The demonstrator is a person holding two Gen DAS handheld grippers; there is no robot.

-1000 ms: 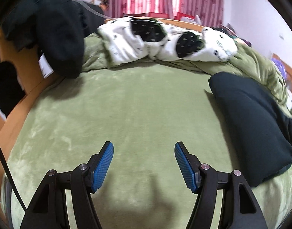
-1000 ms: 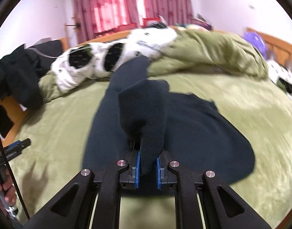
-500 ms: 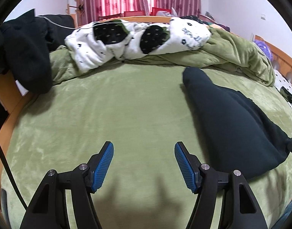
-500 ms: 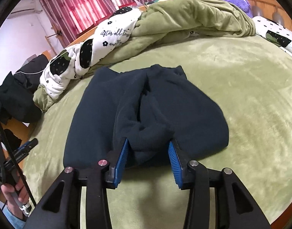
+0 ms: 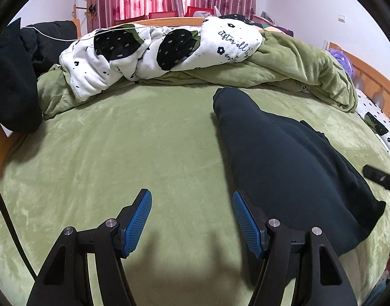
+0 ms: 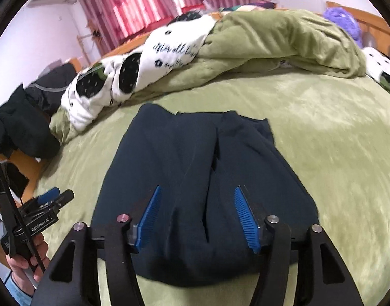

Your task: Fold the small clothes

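Observation:
A dark navy garment (image 6: 195, 168) lies folded on the green bed cover, with one layer laid over another. My right gripper (image 6: 196, 213) is open, its blue pads spread over the garment's near edge and holding nothing. In the left wrist view the same garment (image 5: 284, 158) lies to the right. My left gripper (image 5: 192, 219) is open and empty above the green cover (image 5: 118, 153), just left of the garment. The left gripper also shows at the left edge of the right wrist view (image 6: 45, 202).
A white blanket with black strawberry prints (image 5: 156, 51) and a bunched green quilt (image 5: 296, 63) lie along the far side. Dark clothes (image 5: 14, 76) hang over the wooden bed frame at the left. A patterned pillow (image 5: 378, 125) lies at the right.
My right gripper has opened and let go of the navy garment, which now lies flat. The left gripper's view has swung right, bringing the garment closer.

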